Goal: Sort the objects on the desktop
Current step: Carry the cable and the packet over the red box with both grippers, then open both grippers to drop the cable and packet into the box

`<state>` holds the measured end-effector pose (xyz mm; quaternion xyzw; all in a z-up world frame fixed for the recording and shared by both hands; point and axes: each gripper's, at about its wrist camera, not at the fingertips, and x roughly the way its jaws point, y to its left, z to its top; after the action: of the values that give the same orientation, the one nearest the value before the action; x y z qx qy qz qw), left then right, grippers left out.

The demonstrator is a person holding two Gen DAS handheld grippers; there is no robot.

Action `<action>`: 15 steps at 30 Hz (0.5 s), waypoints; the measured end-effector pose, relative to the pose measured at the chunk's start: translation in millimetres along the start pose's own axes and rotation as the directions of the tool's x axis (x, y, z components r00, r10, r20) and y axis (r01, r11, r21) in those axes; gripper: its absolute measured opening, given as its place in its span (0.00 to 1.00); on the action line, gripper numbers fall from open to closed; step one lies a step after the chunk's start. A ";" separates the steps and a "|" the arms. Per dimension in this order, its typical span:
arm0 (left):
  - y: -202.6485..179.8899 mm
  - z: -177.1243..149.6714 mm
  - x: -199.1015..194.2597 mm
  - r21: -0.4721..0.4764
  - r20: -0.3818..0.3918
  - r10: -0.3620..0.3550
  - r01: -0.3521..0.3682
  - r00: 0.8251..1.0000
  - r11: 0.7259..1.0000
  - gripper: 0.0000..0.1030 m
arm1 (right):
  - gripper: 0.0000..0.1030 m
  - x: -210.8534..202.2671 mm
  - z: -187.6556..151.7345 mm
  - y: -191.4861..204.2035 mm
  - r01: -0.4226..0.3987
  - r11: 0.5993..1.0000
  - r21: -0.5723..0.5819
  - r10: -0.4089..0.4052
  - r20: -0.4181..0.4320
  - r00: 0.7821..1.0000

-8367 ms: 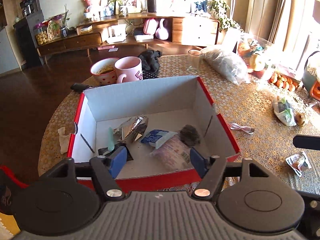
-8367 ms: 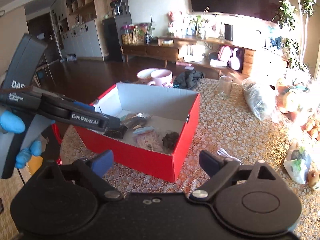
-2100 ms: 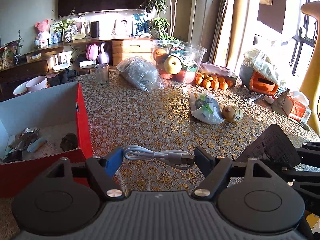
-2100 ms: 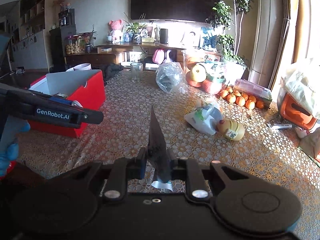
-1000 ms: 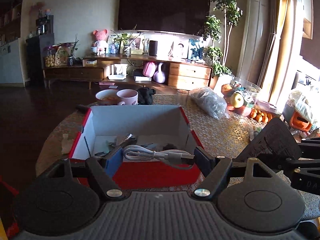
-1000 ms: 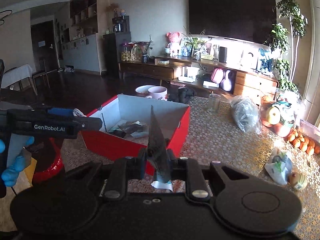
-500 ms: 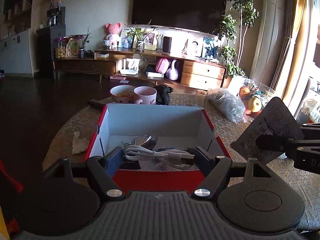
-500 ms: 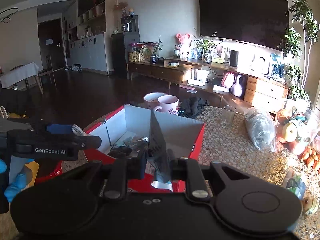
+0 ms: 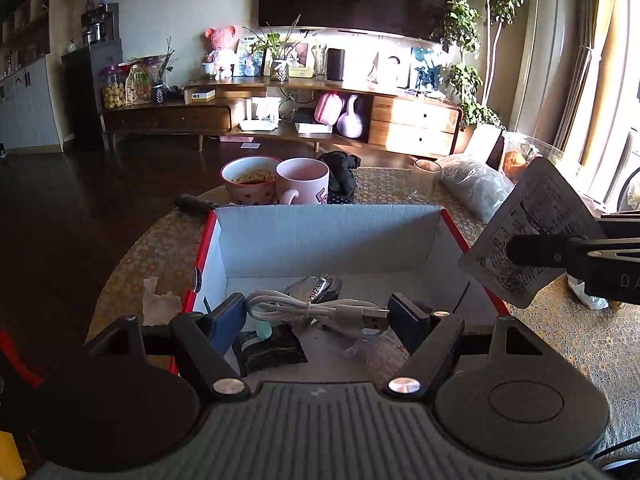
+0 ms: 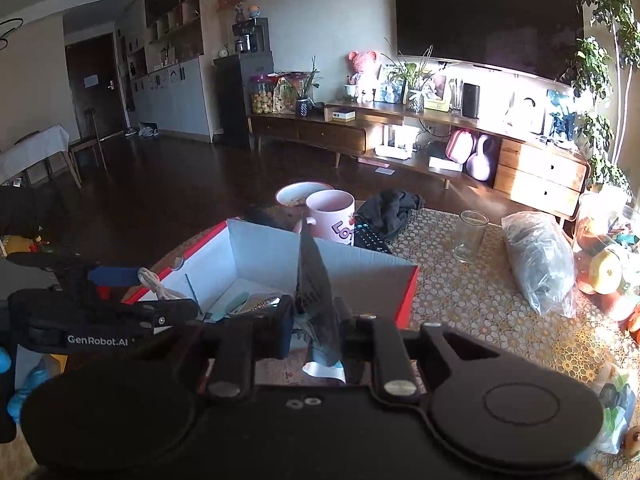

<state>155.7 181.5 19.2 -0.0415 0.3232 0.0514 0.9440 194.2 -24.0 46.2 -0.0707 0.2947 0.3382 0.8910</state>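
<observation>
The left gripper [image 9: 316, 316] holds a coiled white USB cable [image 9: 316, 310] between its two fingers, which are closed only as far as the bundle allows; the cable hangs above the near part of the red cardboard box [image 9: 332, 236]. The right gripper [image 10: 314, 320] has its jaws pressed tight on a dark flat sachet [image 10: 316, 292], which stands on edge between them — in the left wrist view the same sachet [image 9: 528, 232] is over the right wall of the box.

Inside the box, on its white floor, lie a black packet [image 9: 272, 350], a silver foil wrapper [image 9: 316, 286] and a pale plastic packet [image 9: 372, 354].

Behind the box stand a pink mug [image 9: 303, 180] and a bowl [image 9: 250, 178], touching each other, with a black cloth [image 9: 340, 172] just beside the mug. Further right on the patterned tablecloth [image 9: 580, 344] are a drinking glass [image 9: 426, 178] and a grey plastic bag [image 9: 476, 190].
</observation>
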 end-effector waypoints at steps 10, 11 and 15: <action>8.9 8.3 51.4 0.061 -0.098 0.026 -0.020 0.995 0.998 0.75 | 0.19 47.4 10.2 -14.5 0.000 1.000 0.027 0.001 -0.057 0.998; 9.8 8.7 56.5 0.065 -0.107 0.033 -0.026 0.994 0.998 0.75 | 0.19 51.9 9.8 -14.3 -0.002 1.000 0.026 0.003 -0.062 0.998; 8.5 8.3 75.1 0.100 -0.150 0.046 -0.031 0.988 0.994 0.75 | 0.19 66.9 9.1 -10.4 -0.007 1.000 0.017 0.009 -0.084 0.996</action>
<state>218.6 196.1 -20.8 0.0071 0.3972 0.0505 0.9163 245.2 8.6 14.5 -0.0762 0.3352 0.3359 0.8770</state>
